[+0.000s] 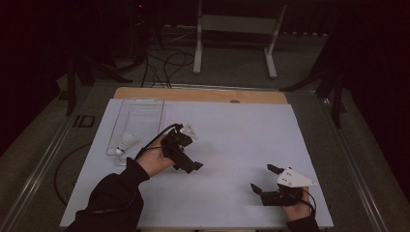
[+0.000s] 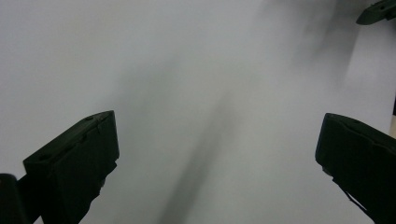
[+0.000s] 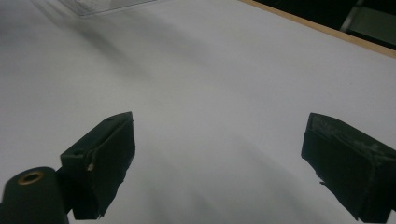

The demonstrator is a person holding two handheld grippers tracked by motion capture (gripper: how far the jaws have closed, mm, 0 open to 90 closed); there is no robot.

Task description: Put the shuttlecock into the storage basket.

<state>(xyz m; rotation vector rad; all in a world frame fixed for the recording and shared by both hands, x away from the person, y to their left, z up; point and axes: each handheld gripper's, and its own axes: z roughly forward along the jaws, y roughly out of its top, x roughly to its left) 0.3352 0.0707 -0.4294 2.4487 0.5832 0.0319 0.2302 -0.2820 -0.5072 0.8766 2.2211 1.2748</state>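
A white shuttlecock (image 1: 126, 142) lies at the near end of a clear plastic tray (image 1: 145, 113) on the back left of the white table (image 1: 241, 130). My left gripper (image 1: 188, 153) hovers right of the tray, near the table's middle, its jaws wide apart and empty. In the left gripper view, my left gripper (image 2: 217, 126) faces bare white table, with a jaw of the right gripper (image 2: 378, 11) at the top right. My right gripper (image 1: 265, 178) sits near the front right edge, open and empty. In its own view, my right gripper (image 3: 219, 121) points across the table towards the tray's corner (image 3: 102, 4).
The table's wooden far edge (image 1: 198, 94) shows beyond the white sheet. On the floor behind stand a white frame (image 1: 237, 24), loose cables (image 1: 164, 63) and black stand legs at left (image 1: 77, 72) and right (image 1: 333, 82).
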